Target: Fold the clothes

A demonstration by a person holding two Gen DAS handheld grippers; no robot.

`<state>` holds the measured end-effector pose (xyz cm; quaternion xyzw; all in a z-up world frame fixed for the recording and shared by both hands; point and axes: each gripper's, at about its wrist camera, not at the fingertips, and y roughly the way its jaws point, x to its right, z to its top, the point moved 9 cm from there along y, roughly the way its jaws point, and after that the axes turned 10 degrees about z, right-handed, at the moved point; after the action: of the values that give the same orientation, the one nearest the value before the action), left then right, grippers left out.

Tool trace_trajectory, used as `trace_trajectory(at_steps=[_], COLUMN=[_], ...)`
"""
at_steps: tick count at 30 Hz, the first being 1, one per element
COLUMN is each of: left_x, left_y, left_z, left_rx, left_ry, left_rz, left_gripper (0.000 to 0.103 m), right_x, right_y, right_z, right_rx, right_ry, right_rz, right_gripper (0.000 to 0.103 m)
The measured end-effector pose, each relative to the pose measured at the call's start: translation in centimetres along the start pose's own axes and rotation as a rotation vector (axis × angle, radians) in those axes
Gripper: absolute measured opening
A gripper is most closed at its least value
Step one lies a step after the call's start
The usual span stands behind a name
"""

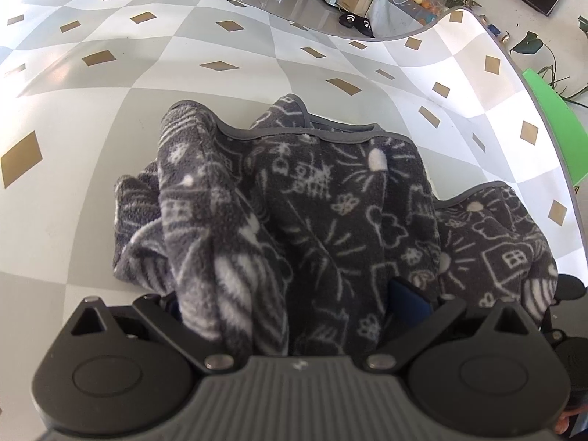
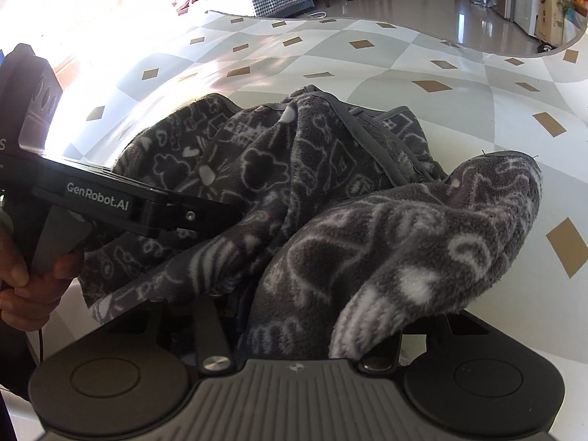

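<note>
We see a fuzzy, matt fleece garment (image 1: pixel 330 202), dark grey with pale printed doodles and a smooth grey binding along its hem. Beneath lies a smooth checkered mat (image 1: pixel 147 73) with a slight sheen. Our left tool (image 1: pixel 294 316) is matt black plastic with shiny metal rivets.

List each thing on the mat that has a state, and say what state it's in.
Garment: grey patterned fleece, bunched and draped over both tools, partly lifted, not folded flat.
Mat: checkered, spread out, far edge wavy and far right corner curled up.
Left tool: fleece between its fingers, closed on it.
Right tool: fingers buried under fleece; grip cannot be told.
Hand: wrapped around the left tool's handle.
</note>
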<state>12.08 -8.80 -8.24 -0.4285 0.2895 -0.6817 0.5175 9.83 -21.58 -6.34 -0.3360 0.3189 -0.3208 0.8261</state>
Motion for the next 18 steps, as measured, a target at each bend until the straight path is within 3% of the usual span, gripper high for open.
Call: trace_trajectory(at_steps=[1, 5, 9, 18], left_x=[0.2, 1.6, 1.1, 1.2], left_y=[-0.1, 0.0, -0.2, -0.4], left_z=[-0.1, -1.0, -0.9, -0.9], left_rx=[-0.009, -0.023, -0.027, -0.027], left_ry=[-0.014, 0.045, -0.009, -0.022], left_rz=[-0.031, -0.027, -0.043, -0.055], left_gripper=[0.102, 0.102, 0.102, 0.102], right_x=[-0.3, -1.2, -0.9, -0.7], right_y=[0.0, 0.2, 0.2, 0.3], right_z=[0.0, 0.1, 0.1, 0.1], right_rx=[-0.001, -0.007, -0.005, 0.010], right_ry=[-0.011, -0.044, -0.028, 0.019], right_rz=[0.013, 0.026, 0.029, 0.061], right_gripper=[0.047, 0.046, 0.046, 0.045])
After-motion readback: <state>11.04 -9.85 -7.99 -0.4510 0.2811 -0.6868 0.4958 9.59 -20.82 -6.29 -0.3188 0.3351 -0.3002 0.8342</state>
